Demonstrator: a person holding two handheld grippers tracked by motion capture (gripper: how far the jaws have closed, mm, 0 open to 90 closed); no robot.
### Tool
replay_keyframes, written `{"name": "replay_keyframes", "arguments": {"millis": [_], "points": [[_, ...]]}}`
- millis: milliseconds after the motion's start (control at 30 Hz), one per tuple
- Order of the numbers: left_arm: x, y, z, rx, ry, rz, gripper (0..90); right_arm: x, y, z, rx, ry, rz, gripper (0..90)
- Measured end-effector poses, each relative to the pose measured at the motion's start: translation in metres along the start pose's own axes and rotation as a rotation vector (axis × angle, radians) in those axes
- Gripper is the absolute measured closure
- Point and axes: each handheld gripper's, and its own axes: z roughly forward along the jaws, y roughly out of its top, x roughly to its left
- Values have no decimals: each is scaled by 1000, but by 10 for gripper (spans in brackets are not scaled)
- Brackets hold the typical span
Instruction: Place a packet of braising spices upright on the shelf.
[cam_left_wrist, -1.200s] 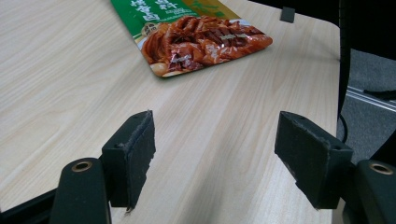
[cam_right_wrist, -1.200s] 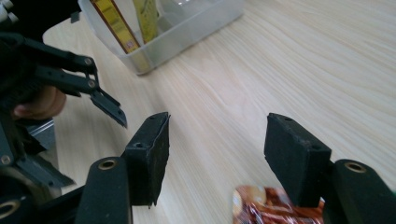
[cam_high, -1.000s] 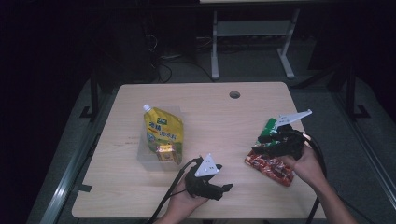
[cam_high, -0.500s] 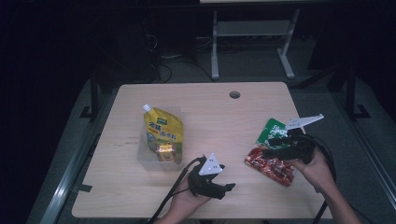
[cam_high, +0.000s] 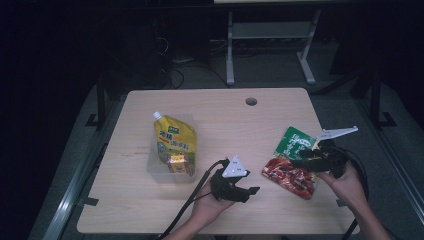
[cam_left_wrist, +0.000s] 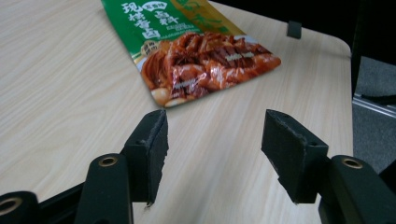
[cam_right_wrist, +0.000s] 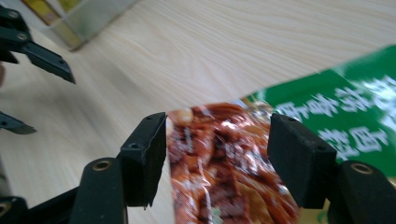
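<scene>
**Jaws wide open over the sauce pouch**

Jaws of the right gripper (cam_right_wrist: 217, 158) stand apart and released, one on each side of the red-and-green sauce pouch (cam_right_wrist: 261, 154), whose meat-printed end lies between them on the desk (cam_right_wrist: 196, 60). From above, that gripper (cam_high: 305, 161) sits over the pouch (cam_high: 292, 162) at the desk's right side. Whether the pads touch the film cannot be told. The left gripper (cam_left_wrist: 215, 156) is also released, grasping nothing; the pouch (cam_left_wrist: 196, 60) lies just ahead of its jaws, apart from them, and from above this gripper (cam_high: 245, 190) rests low on the desk beside the pouch's near end.

Risks, as a judgement: the pouch lies flat and its film looks slick, so closing now may pinch only a thin fold and let it slide out, or push the pouch along the wood rather than lift it. The right jaws come in over the broad face rather than an edge, so they may skate across the surface. With both grippers close to the same end, their jaws could knock together.

Beyond the left jaws, on their far side from the sauce pouch, a yellow spouted pouch (cam_high: 175, 142) lies in a clear tray (cam_high: 152, 167).

Writing: large white Chinese characters run across the sauce pouch's green half, too blurred to read with confidence. The yellow pouch carries a green label patch, also unreadable.
</scene>
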Motion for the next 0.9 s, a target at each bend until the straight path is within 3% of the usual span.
{"name": "replay_keyframes", "arguments": {"millis": [167,400,500,633,900], "points": [[2,11,18,17,4,19,460,-13,-7,-2,18,-72,59,380],[5,27,45,19,-7,15,560,-32,-16,-3,26,-158,134,378],[6,32,56,22,-14,3,644,-41,-19,-3,28,-177,166,368],[9,35,67,52,-5,18,693,-48,-21,0,37,-202,197,368],[19,33,91,112,8,-23,892,-65,-25,0,60,-257,289,371]]}}
